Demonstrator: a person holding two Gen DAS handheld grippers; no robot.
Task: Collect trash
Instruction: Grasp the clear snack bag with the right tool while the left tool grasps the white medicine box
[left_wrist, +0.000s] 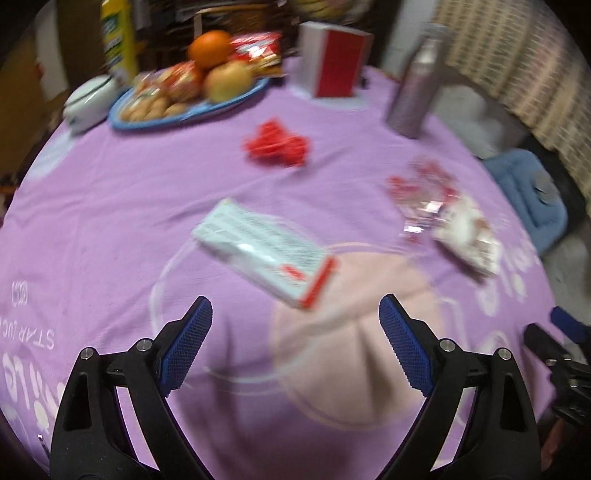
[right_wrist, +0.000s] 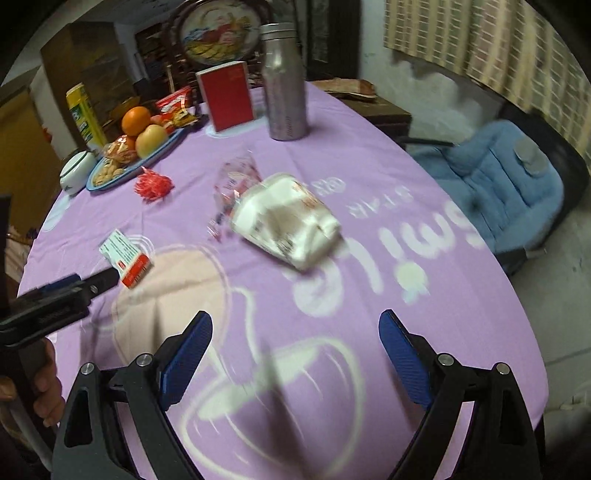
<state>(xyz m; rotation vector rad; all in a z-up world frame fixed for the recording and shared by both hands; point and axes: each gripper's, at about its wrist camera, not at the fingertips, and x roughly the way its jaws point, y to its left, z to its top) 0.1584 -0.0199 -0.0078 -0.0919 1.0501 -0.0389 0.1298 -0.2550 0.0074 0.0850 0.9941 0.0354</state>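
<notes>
Trash lies on a purple tablecloth. A white and red small carton lies just ahead of my open, empty left gripper; it also shows in the right wrist view. A crumpled red wrapper lies farther back. A white crumpled packet with a clear red-printed wrapper lies ahead of my open, empty right gripper. The left gripper shows at the left of the right wrist view.
A blue plate of fruit and snacks, a white bowl, a yellow carton, a red box and a metal bottle stand at the table's far side. A blue cushioned chair stands to the right.
</notes>
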